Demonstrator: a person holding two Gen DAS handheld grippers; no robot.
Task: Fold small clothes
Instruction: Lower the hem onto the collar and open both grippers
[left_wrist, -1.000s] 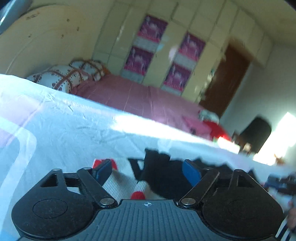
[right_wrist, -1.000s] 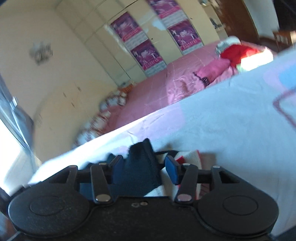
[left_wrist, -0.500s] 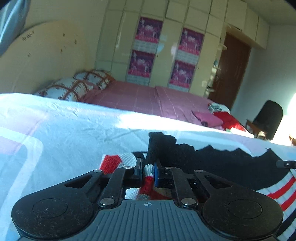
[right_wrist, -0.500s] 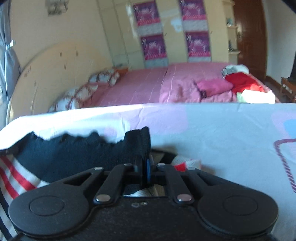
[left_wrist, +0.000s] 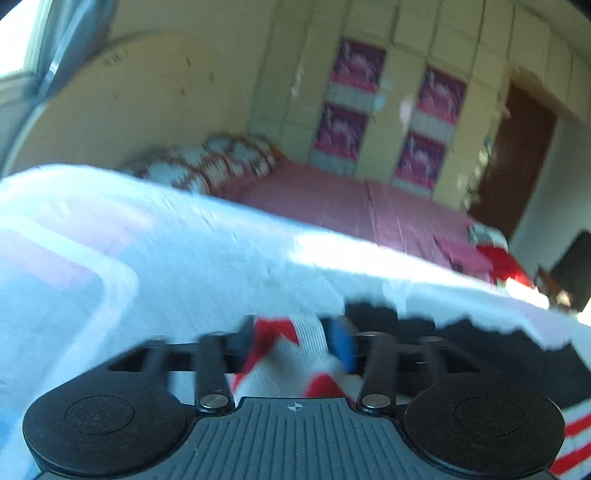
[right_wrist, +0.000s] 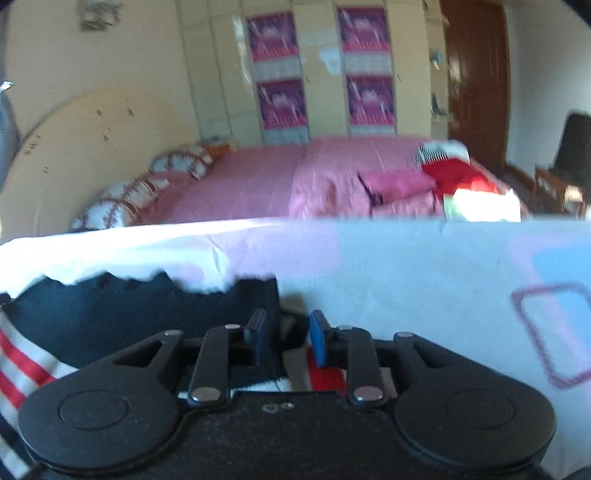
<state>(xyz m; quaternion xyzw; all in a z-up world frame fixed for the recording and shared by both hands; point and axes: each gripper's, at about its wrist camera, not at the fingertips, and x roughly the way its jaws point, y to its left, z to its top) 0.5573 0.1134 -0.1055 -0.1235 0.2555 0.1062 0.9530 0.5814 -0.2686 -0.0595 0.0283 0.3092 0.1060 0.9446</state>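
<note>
— How's the light?

— Bright daylight, warm on the walls. In the left wrist view a window (left_wrist: 22, 40) at the top left corner is washed out, and a glaring sunlit strip runs along the far edge of the white sheet (left_wrist: 155, 258). The right wrist view has the same overexposed strip on the sheet (right_wrist: 424, 266) and a blown-out patch at the right edge of the pink bed (right_wrist: 258, 184).

— Sharpness?

— The left view is smeared all over with motion blur; the posters (left_wrist: 354, 99) are unreadable. The right view is softer than crisp, milder blur. Both bend straight lines near the edges, with dark corners.
</note>
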